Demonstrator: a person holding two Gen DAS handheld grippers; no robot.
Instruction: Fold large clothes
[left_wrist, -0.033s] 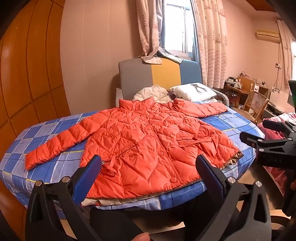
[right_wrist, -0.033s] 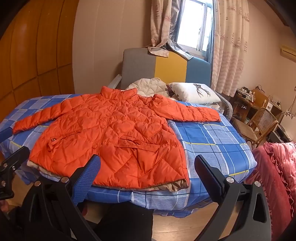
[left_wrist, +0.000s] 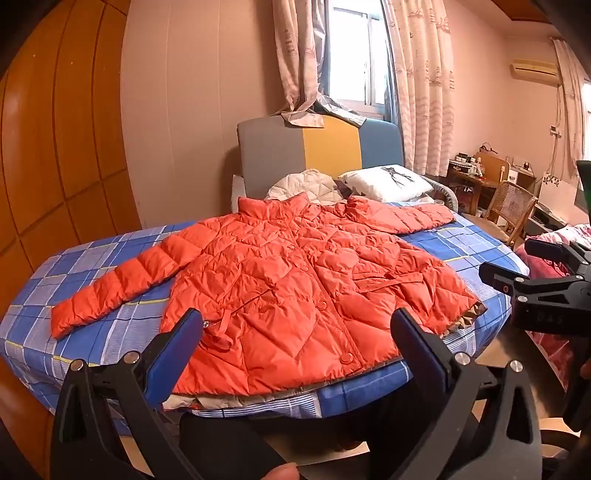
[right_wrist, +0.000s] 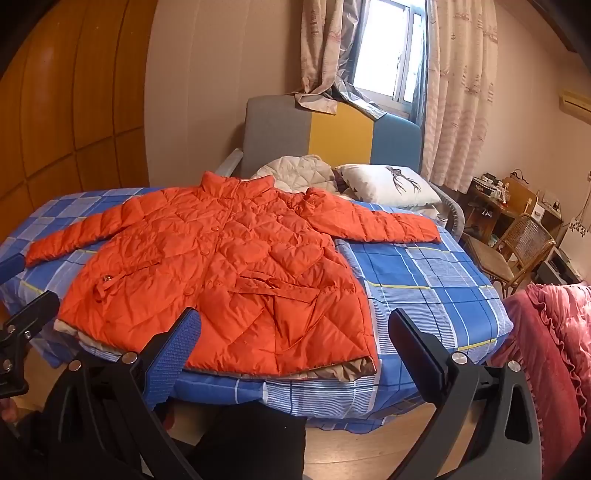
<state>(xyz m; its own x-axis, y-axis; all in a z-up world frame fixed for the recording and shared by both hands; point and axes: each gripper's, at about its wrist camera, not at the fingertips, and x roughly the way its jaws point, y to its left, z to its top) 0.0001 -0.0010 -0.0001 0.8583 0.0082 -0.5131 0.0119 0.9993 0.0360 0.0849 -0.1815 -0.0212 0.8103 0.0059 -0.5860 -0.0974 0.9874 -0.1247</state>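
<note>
An orange quilted jacket (left_wrist: 295, 280) lies flat, front up and buttoned, with both sleeves spread, on a blue checked bed (left_wrist: 92, 258). It also shows in the right wrist view (right_wrist: 229, 266). My left gripper (left_wrist: 295, 343) is open and empty, held off the bed's near edge in front of the hem. My right gripper (right_wrist: 295, 347) is open and empty, off the near edge by the jacket's right hem corner. The right gripper also shows at the right of the left wrist view (left_wrist: 543, 288).
A white pillow (right_wrist: 384, 184) and a cream quilted garment (right_wrist: 299, 171) lie at the head of the bed. A wicker chair (right_wrist: 517, 243) and a desk stand to the right. A pink blanket (right_wrist: 554, 332) lies at the near right. Wooden wall panels are on the left.
</note>
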